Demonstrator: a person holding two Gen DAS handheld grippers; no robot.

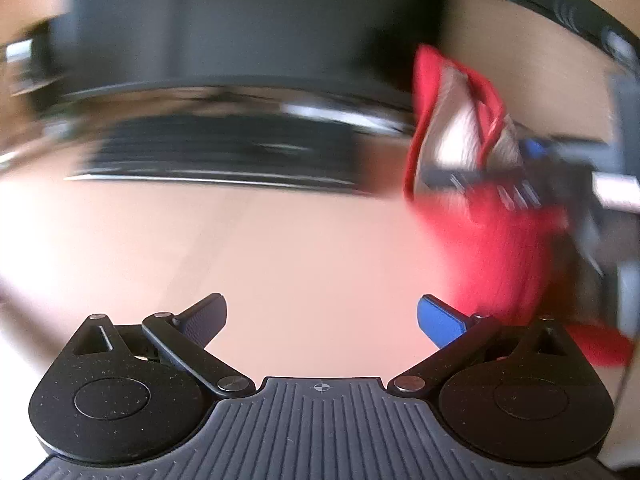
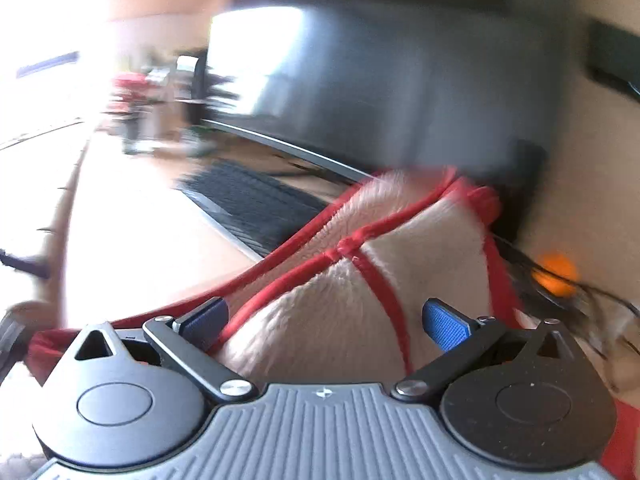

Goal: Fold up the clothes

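Your left gripper [image 1: 322,320] is spread over bare table; your right gripper [image 2: 325,322] is spread around the red garment with cream fleece lining [image 2: 360,280], far right. It's soft, light, floppy: pinch the red seam.

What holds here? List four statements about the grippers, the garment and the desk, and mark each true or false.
1. The left gripper is open with nothing between its fingers. True.
2. The garment is blue all over. False: it is red with a pale fleecy inside.
3. A keyboard lies on the table beyond the left gripper. True.
4. The right gripper is shut tight. False: its fingers stand wide apart, with the garment between them.
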